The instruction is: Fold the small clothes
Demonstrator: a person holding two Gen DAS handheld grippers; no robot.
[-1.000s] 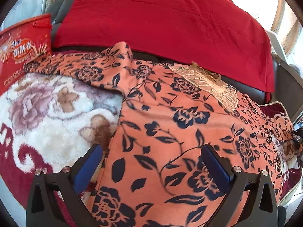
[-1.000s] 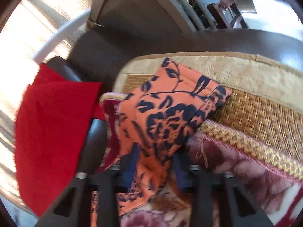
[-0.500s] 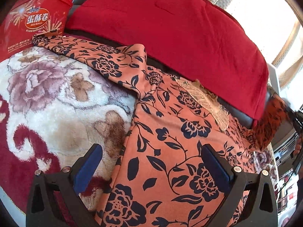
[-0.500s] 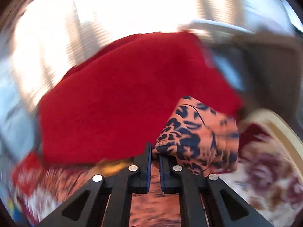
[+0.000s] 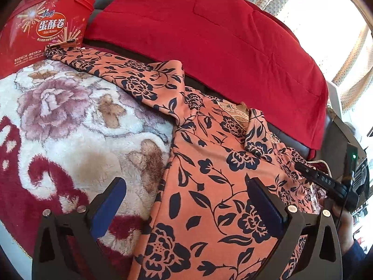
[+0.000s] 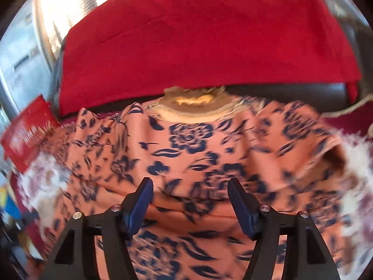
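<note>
Lying spread across the floral plush blanket [image 5: 77, 140], the orange floral top [image 5: 209, 198] has its left edge running between the left gripper's [image 5: 186, 206] wide-apart fingers, which grip nothing. One sleeve reaches to the red egg-roll tub [image 5: 44, 28]. The right gripper [image 6: 190, 201], jaws just opened and empty, hovers over the blurred top below its lace collar [image 6: 193, 102]. Bare blanket stays free leftward; a red cushion [image 5: 209, 30] borders the far side.

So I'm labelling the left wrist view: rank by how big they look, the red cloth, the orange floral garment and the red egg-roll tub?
1. Red cloth and orange floral garment: too alike to rank.
2. Red egg-roll tub, smallest, partly cropped.
</note>
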